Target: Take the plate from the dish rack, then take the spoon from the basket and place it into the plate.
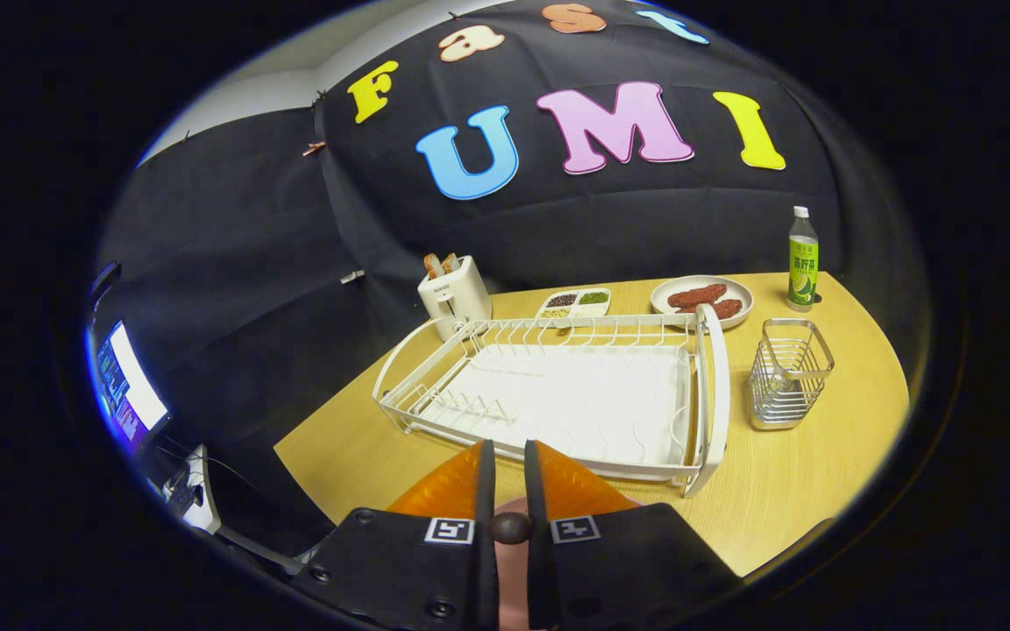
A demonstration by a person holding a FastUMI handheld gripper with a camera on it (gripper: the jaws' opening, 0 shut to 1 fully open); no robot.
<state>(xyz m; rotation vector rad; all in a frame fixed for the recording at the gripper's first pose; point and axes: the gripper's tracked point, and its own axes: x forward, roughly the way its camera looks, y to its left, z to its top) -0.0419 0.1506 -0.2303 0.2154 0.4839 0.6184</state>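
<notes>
Wooden table [803, 491] holds dish rack [558, 399] (white); jaws nearly together, gripping nothing.

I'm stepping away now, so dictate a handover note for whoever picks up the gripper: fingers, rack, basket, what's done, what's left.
Gripper: fingers nearly together, just short of the rack. A small dark knob sits between them; I cannot tell whether it is gripped.
Rack: no plate in it, so that step looks done.
Pink surface low between the fingers: possibly the plate.
Basket: beside the rack; no spoon handle stands out of it.
Left: confirm the spoon ends up in the plate.
</notes>
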